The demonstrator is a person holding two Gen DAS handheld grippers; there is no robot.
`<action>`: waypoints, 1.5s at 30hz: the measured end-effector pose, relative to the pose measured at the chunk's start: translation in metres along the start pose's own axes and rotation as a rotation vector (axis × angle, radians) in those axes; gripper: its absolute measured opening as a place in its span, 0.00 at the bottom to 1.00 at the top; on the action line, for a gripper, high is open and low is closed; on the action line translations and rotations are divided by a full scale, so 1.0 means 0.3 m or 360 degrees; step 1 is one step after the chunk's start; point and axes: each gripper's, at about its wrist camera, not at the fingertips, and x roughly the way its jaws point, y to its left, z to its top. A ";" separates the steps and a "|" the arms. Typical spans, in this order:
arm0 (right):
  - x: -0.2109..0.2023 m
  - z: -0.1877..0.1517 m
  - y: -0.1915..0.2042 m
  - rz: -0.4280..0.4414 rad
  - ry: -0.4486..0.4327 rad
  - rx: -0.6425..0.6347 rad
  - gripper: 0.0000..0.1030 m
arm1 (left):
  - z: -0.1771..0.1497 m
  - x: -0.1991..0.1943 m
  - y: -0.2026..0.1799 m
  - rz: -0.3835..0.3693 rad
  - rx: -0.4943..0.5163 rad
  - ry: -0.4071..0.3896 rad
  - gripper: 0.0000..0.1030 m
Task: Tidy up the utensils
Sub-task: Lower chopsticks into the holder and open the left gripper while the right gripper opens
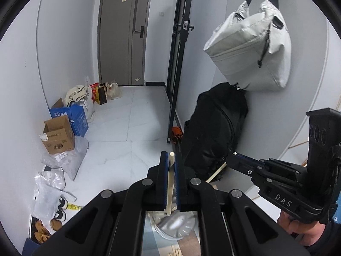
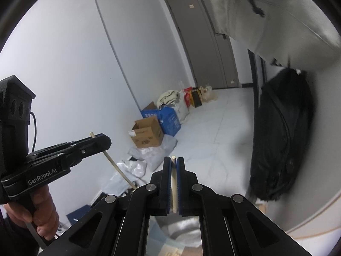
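At the bottom centre of the left wrist view, the metal bowl is blurred and mostly hidden behind the left tool. The pale stick's lower end vanishes there. In the right wrist view, the grey bag at upper right is blurred and cut by the edge.

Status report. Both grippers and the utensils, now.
Left gripper shut on a pale stick-handled utensil. Right gripper shut on a pale stick. Steel bowl below. Nothing blocking.

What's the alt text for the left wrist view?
The left gripper is shut on a thin pale wooden stick; the right gripper clamps another. Behind: white tiled floor, black backpack, hanging grey bag.
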 end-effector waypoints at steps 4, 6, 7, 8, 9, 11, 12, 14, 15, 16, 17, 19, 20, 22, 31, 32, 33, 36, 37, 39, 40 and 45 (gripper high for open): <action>0.055 0.028 0.003 0.0000 0.0013 -0.0030 0.04 | 0.003 0.041 0.025 -0.0014 -0.0032 0.0013 0.01; 0.084 0.032 0.008 -0.0008 0.0033 -0.0057 0.04 | -0.001 0.065 0.030 0.0001 -0.0028 0.0014 0.01; 0.101 0.032 0.011 -0.0017 0.0046 -0.0076 0.04 | -0.003 0.075 0.031 0.0004 -0.0029 0.0016 0.01; 0.128 0.032 0.010 -0.0023 0.0067 -0.0098 0.04 | -0.008 0.085 0.035 -0.0001 -0.0036 0.0022 0.01; 0.128 0.032 0.010 -0.0023 0.0067 -0.0098 0.04 | -0.012 0.096 0.037 -0.0010 -0.0048 0.0030 0.01; 0.154 0.021 0.007 -0.0023 0.0100 -0.0109 0.04 | -0.019 0.116 0.047 -0.0015 -0.0064 0.0042 0.01; 0.166 0.018 0.004 -0.0027 0.0112 -0.0111 0.04 | -0.023 0.128 0.053 -0.0020 -0.0073 0.0054 0.01; 0.186 0.006 -0.009 -0.0022 0.0140 -0.0104 0.04 | -0.026 0.145 0.060 -0.0029 -0.0096 0.0069 0.01; 0.196 0.003 -0.012 -0.0019 0.0154 -0.0101 0.04 | -0.029 0.155 0.065 -0.0032 -0.0104 0.0080 0.01; 0.206 0.000 -0.017 0.0001 0.0165 -0.0090 0.04 | -0.029 0.161 0.065 -0.0037 -0.0109 0.0087 0.01; 0.216 -0.004 -0.022 0.0002 0.0174 -0.0080 0.04 | -0.032 0.167 0.067 -0.0042 -0.0118 0.0090 0.01; 0.243 -0.018 -0.031 0.0015 0.0205 -0.0054 0.04 | -0.039 0.180 0.067 -0.0044 -0.0129 0.0112 0.01; 0.255 -0.025 -0.034 0.0017 0.0216 -0.0043 0.04 | -0.041 0.187 0.070 -0.0043 -0.0135 0.0117 0.01; 0.269 -0.031 -0.041 0.0030 0.0231 -0.0036 0.04 | -0.049 0.199 0.074 -0.0049 -0.0144 0.0127 0.01; 0.313 -0.070 -0.069 0.0078 0.0310 0.0033 0.07 | -0.068 0.234 0.093 -0.0159 -0.0202 0.0193 0.01; 0.313 -0.070 -0.069 0.0078 0.0310 0.0033 0.07 | -0.069 0.237 0.094 -0.0168 -0.0200 0.0208 0.02; 0.314 -0.077 -0.078 0.0102 0.0321 0.0057 0.07 | -0.070 0.238 0.094 -0.0173 -0.0197 0.0224 0.04; 0.310 -0.088 -0.091 0.0123 0.0333 0.0107 0.17 | -0.075 0.229 0.096 -0.0193 -0.0198 0.0233 0.16; 0.304 -0.092 -0.098 0.0127 0.0327 0.0132 0.22 | -0.076 0.223 0.097 -0.0193 -0.0200 0.0226 0.19; 0.294 -0.099 -0.111 0.0131 0.0311 0.0164 0.27 | -0.080 0.208 0.099 -0.0180 -0.0210 0.0207 0.26; 0.283 -0.104 -0.118 0.0134 0.0298 0.0185 0.28 | -0.082 0.199 0.102 -0.0163 -0.0218 0.0200 0.28; 0.235 -0.130 -0.139 0.0103 0.0272 0.0270 0.48 | -0.099 0.164 0.100 -0.0102 -0.0229 0.0185 0.36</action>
